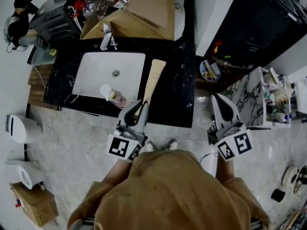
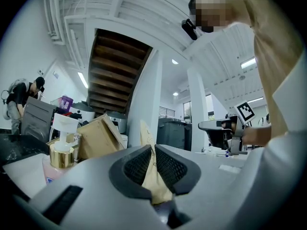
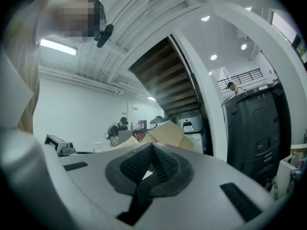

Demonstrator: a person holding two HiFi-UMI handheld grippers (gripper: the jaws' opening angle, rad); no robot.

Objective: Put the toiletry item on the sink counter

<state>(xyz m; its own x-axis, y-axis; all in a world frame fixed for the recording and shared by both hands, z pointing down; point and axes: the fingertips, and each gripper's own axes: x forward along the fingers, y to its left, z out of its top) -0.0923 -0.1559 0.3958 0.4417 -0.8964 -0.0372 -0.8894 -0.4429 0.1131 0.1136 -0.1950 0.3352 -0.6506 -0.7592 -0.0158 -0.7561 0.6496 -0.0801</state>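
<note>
A long flat tan packet [image 1: 153, 79] lies lengthwise over the black sink counter [image 1: 178, 92], just right of the white basin [image 1: 93, 73]. My left gripper [image 1: 139, 105] is shut on its near end. In the left gripper view the tan packet [image 2: 153, 178] is pinched between the dark pads and sticks up past them. My right gripper [image 1: 219, 99] hangs off the counter's right side, above the floor. In the right gripper view my right gripper [image 3: 152, 150] has its jaws together with nothing between them.
A pump bottle with a gold collar [image 1: 112, 96] lies at the basin's near right corner and shows as the pump bottle [image 2: 60, 152] left of my jaws. A faucet [image 1: 106, 37] and cardboard boxes [image 1: 141, 13] stand behind the basin. A cluttered shelf [image 1: 273, 99] is at right.
</note>
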